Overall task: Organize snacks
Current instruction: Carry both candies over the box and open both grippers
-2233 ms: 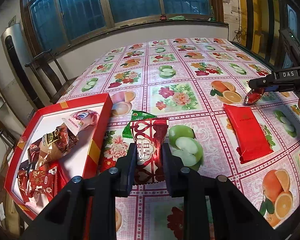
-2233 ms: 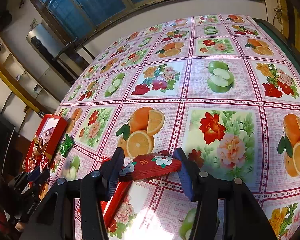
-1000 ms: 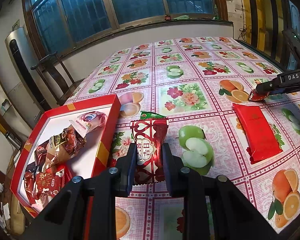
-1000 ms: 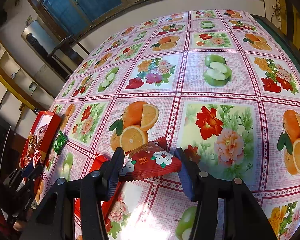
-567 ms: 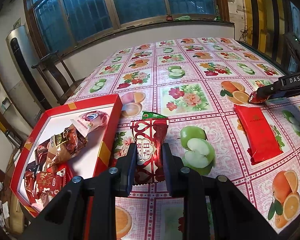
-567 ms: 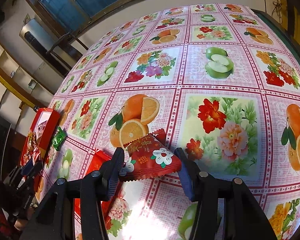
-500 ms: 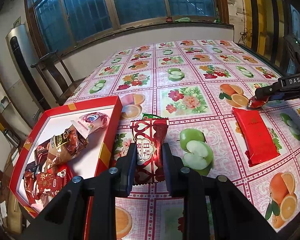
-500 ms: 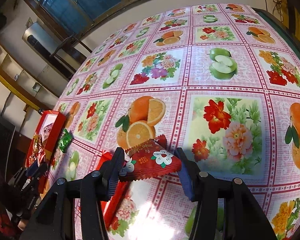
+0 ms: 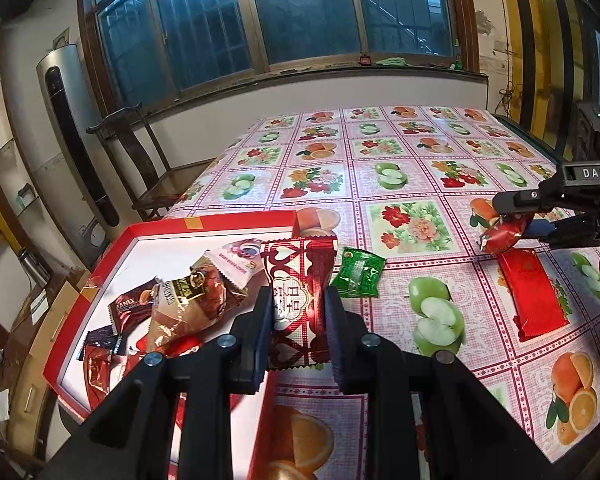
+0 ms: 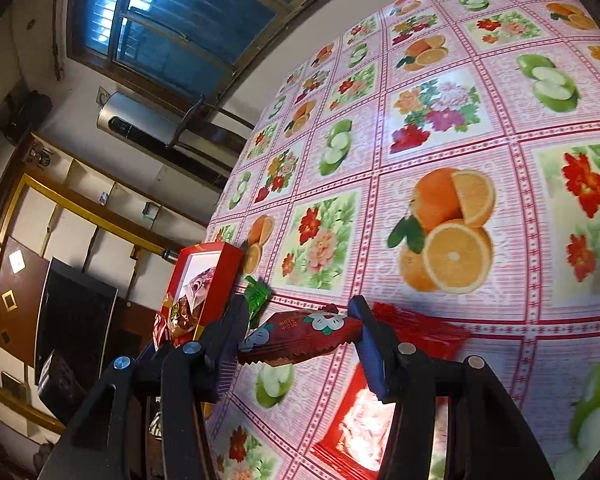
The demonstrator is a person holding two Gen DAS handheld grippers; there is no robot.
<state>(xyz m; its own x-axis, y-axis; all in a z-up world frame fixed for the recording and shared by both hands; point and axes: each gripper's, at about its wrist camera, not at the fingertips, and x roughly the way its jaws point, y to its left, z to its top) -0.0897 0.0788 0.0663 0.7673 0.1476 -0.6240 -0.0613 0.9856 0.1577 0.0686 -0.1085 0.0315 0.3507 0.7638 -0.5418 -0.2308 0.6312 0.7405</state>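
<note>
Left gripper (image 9: 296, 320): its two black fingers are closing tight on the sides of a red-and-white heart-pattern snack packet (image 9: 298, 276), which is standing up lengthwise between them, above the near right edge of the box
Right gripper (image 10: 298, 334): its fingers are pressing on both ends of a small dark red candy packet with a white flower print (image 10: 300, 338), which is lying crosswise between them, lifted off the surface; from the left wrist view it is showing at the right edge, holding the same shiny candy (image 9: 502, 234)
Red box (image 9: 240, 220): it is sitting at the left edge of the surface, open, with a white floor; several brown and dark red snack bags (image 9: 188, 300) are lying piled in its near half
Green packet (image 9: 358, 274): it is lying flat on the surface just to the right of the box
Flat red packet (image 9: 534, 292): it is lying on the surface under and just in front of the right gripper, well apart from the box
Surface (image 9: 412, 184): it is wearing a pink checked cloth printed with oranges, apples and flowers
</note>
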